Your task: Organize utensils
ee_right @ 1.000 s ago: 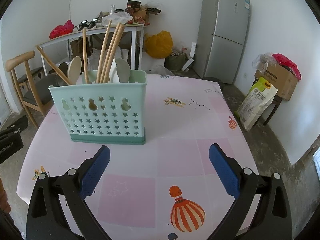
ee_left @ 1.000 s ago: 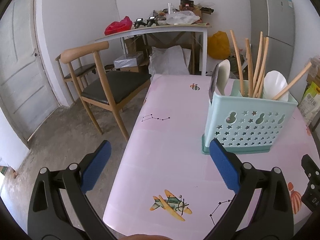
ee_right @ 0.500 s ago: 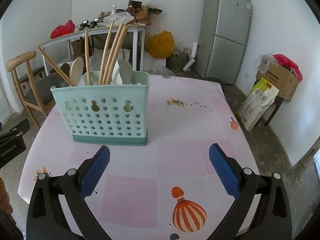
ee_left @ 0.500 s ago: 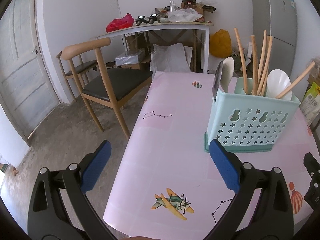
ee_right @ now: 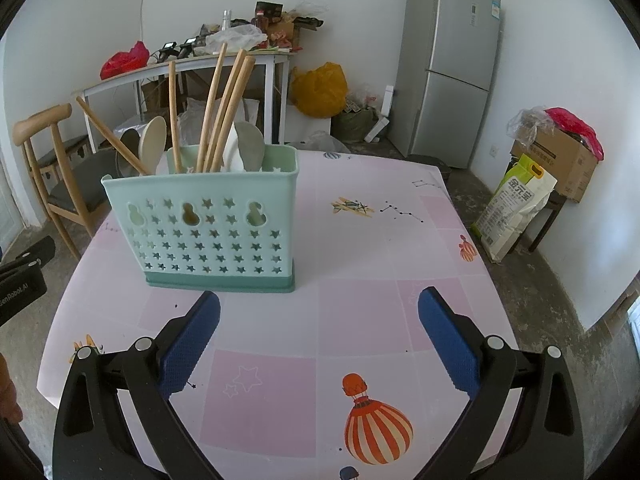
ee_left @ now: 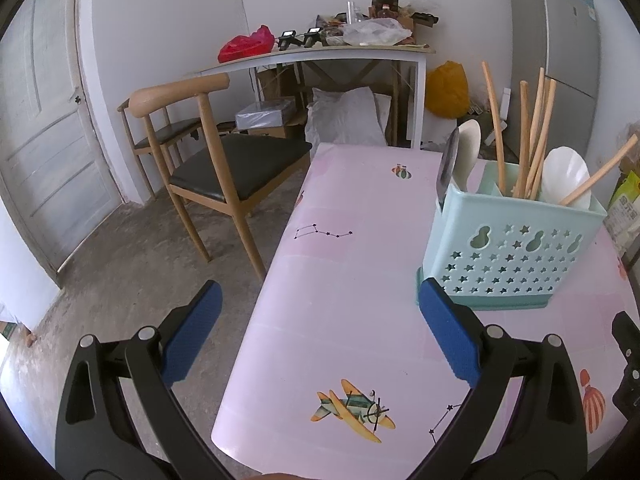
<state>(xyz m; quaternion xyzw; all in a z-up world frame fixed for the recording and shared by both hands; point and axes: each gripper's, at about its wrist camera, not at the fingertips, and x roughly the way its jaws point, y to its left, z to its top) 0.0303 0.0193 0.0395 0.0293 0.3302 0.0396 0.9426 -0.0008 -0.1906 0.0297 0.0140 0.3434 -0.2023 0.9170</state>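
The caddy (ee_right: 208, 224) stands upright on the pink table (ee_right: 360, 280), left of centre in the right wrist view and at the far right in the left wrist view. It holds everything there is to see: chopsticks (ee_right: 224, 108) bunched in the middle, one stick (ee_right: 110, 136) leaning out over the left end, pale spoons (ee_right: 154, 140), and a dark blade (ee_left: 447, 168) at the end nearest the chair (ee_left: 208, 160). No utensil lies loose on the table.

Both tools are empty, jaws spread wide — the right gripper (ee_right: 319, 332) hovers just in front of the caddy, the left gripper (ee_left: 318, 332) over the table's near edge, beside the caddy's corner.

By the look of it the sorting is finished or nearly so. If anything remains, it is the leaning stick: grip it low near the rim, lift straight, and steady the caddy with the other tool so the light plastic does not tip — the blade is best left alone.
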